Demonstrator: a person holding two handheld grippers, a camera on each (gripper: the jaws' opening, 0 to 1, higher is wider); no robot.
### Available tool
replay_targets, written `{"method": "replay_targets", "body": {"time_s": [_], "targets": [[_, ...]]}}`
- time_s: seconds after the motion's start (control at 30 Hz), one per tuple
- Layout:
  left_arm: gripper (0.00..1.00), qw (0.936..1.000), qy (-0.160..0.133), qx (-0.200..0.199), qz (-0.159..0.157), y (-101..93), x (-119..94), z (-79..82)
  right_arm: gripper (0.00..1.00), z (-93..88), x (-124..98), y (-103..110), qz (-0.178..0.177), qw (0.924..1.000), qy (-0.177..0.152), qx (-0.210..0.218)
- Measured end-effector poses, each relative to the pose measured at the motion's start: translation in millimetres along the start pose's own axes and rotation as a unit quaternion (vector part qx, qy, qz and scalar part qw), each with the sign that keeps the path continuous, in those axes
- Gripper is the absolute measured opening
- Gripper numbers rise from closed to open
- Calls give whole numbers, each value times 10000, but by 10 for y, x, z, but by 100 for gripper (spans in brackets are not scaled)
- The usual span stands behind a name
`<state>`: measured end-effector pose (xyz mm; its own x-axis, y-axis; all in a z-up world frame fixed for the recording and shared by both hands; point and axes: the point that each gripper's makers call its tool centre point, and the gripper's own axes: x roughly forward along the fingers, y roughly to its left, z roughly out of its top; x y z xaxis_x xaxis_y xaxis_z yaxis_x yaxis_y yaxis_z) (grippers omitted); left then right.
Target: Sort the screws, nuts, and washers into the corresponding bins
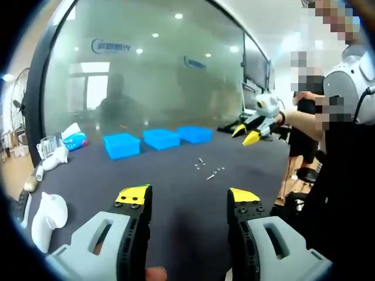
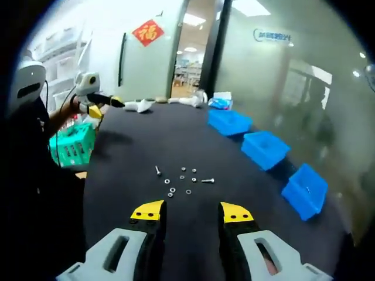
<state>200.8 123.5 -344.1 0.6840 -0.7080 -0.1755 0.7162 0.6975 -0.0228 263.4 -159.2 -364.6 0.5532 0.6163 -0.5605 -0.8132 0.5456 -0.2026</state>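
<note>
— Blue plastic bins (image 2: 265, 148), three in a row, sit past the right gripper (image 2: 190, 212) jaws, off to the right.
— And the small silver screws, nuts and washers (image 2: 180, 179)?
— Loose on the dark table (image 2: 129, 175), just ahead of those jaws. Both grippers, left (image 1: 187, 198) too, gape wide, holding nothing.

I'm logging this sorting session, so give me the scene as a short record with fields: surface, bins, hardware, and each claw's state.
surface: dark table
bins: three blue bins in a row along one table edge, contents not visible
hardware: small screws, nuts and washers loose on the table, apart from the bins
left claw: open, holding nothing, above the table
right claw: open, holding nothing, pointed at the hardware
progress: sorting not yet begun, as far as visible
</note>
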Motion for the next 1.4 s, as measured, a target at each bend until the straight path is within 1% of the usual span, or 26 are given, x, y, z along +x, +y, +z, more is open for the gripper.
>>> {"method": "replay_targets", "body": {"time_s": [0.13, 0.23, 0.43, 0.57, 0.63, 0.7, 0.73, 0.83, 0.87, 0.97, 1.0, 1.07, 1.13, 1.17, 1.2, 1.23, 1.3, 1.4], "targets": [[50, 10000, 37, -7, -38, -4, 23, -20, 31, 60, 113, 13, 110, 9999, 57, -10], [50, 10000, 67, -5, -70, -2, 43, -32, 31, 74, 175, 3, 161, 9998, 108, -66], [50, 9999, 75, 4, -99, -1, 66, -28, 30, 41, 261, -43, 271, 9993, 262, -30], [50, 9999, 68, 8, -100, -3, 73, -25, 30, 3, 327, -106, 343, 9981, 502, -124], [50, 9999, 60, 2, -104, -10, 74, -24, 30, -8, 363, -133, 427, 9960, 693, -365], [50, 9999, 65, 3, -109, -17, 76, -32, 30, 11, 422, -130, 574, 9917, 839, -787], [50, 9999, 71, 8, -110, -20, 76, -37, 30, 15, 452, -131, 623, 9897, 949, -871], [50, 9999, 45, -22, -96, -18, 68, -33, 30, 47, 553, -115, 842, 9796, 1194, -1381], [50, 9999, 43, -26, -92, -17, 66, -34, 30, 54, 599, -114, 915, 9744, 1306, -1582], [50, 10000, 58, -38, -68, -5, 59, -52, 30, 70, 704, -116, 1091, 9628, 1492, -1970], [50, 10000, 58, -48, -62, -1, 56, -57, 30, 66, 724, -118, 1133, 9602, 1544, -2033], [50, 10000, 55, -68, -39, 14, 46, -67, 30, 59, 788, -141, 1198, 9516, 1695, -2268], [50, 9999, 50, -90, -20, 26, 40, -76, 30, 68, 854, -129, 1293, 9461, 1755, -2397], [50, 9999, 53, -96, -14, 31, 36, -81, 30, 63, 875, -134, 1374, 9385, 1825, -2589], [50, 9999, 57, -99, -1, 38, 33, -86, 30, 65, 898, -136, 1389, 9348, 1866, -2684], [50, 9999, 56, -102, 7, 43, 30, -88, 30, 65, 927, -127, 1465, 9280, 1907, -2845], [50, 9999, 46, -123, 21, 54, 23, -92, 30, 75, 982, -134, 1493, 9250, 1955, -2896], [50, 9999, 34, -152, 55, 76, 13, -101, 30, 111, 1043, -143, 1491, 9235, 1978, -2929]]}}
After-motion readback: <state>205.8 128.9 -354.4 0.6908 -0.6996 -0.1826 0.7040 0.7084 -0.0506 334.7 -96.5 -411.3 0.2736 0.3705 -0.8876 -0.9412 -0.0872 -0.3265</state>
